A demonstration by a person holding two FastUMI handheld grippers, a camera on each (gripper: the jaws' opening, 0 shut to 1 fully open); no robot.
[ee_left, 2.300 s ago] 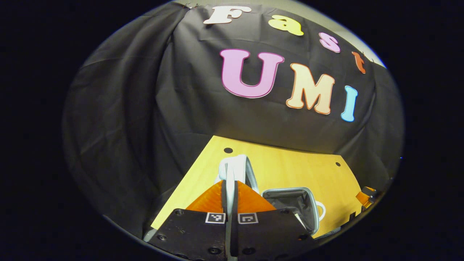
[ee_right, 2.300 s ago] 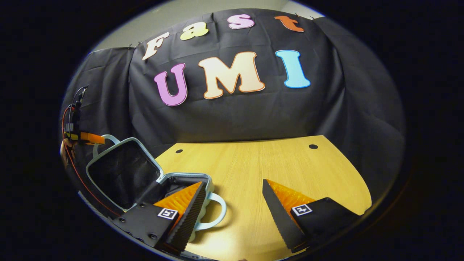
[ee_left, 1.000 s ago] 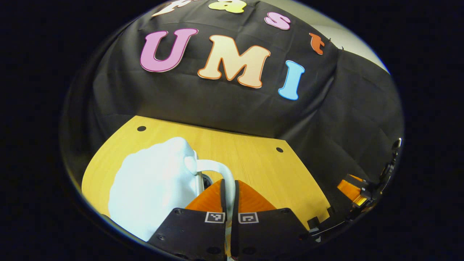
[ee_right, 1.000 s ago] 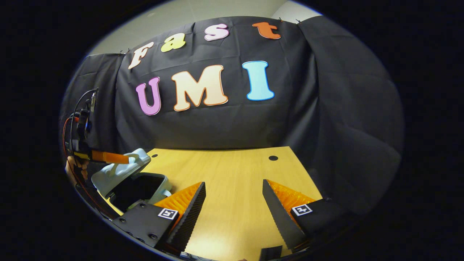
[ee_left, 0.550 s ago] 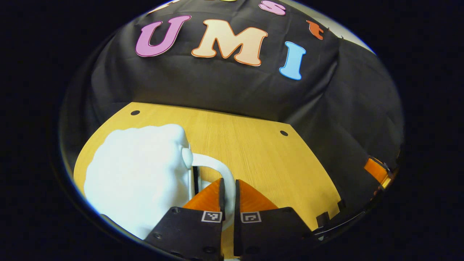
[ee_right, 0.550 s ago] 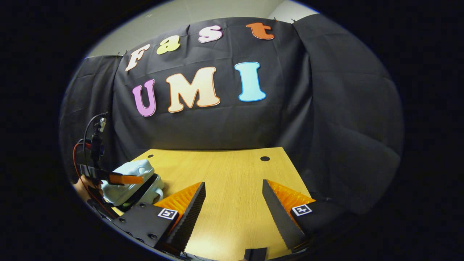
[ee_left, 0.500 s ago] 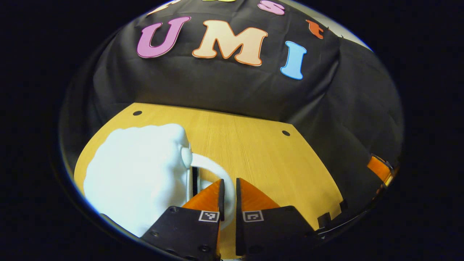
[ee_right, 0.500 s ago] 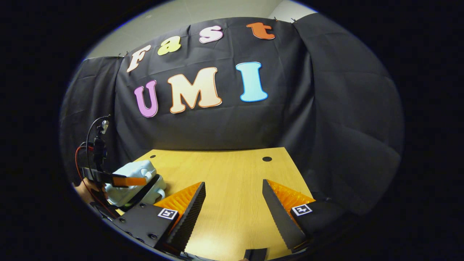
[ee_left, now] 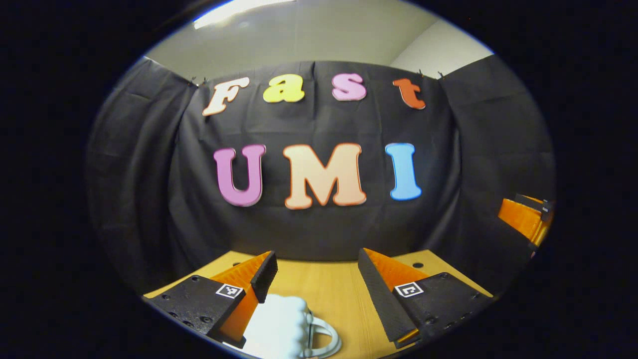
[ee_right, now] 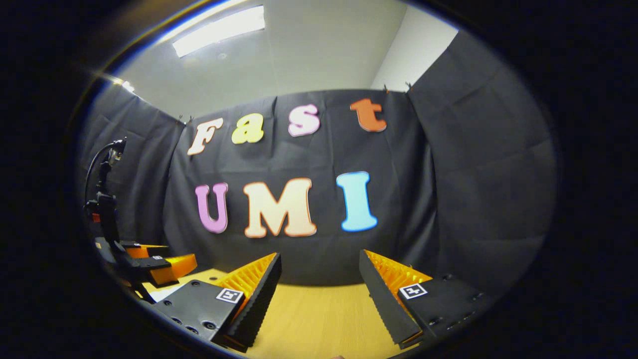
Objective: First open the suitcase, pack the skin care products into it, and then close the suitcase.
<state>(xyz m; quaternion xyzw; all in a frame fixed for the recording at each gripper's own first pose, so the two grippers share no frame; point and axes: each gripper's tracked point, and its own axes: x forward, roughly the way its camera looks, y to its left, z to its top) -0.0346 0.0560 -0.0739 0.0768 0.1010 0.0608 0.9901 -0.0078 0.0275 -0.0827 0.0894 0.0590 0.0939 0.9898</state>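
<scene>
The pale, bumpy-shelled suitcase point(ee_left: 279, 326) lies on the wooden table point(ee_left: 324, 281) with its lid down and its loop handle point(ee_left: 326, 339) pointing right. My left gripper point(ee_left: 316, 259) hovers open just above it, touching nothing. My right gripper point(ee_right: 319, 257) is open too, with nothing between its fingers, raised over the table point(ee_right: 319, 311). In the right gripper view the left gripper point(ee_right: 162, 264) shows at the far left. In the left gripper view the right gripper point(ee_left: 523, 219) shows at the far right edge. I see no skin care products.
The black cloth wall closes the back and both sides of the table. A cable and mount point(ee_right: 102, 194) rise above the left gripper in the right gripper view. A small round hole point(ee_left: 417, 265) marks the table's far right corner.
The left gripper lowered the lid by its handle, let go, opened wide and rose back from the suitcase. Both views have tilted up toward the wall; the right gripper stayed open.
</scene>
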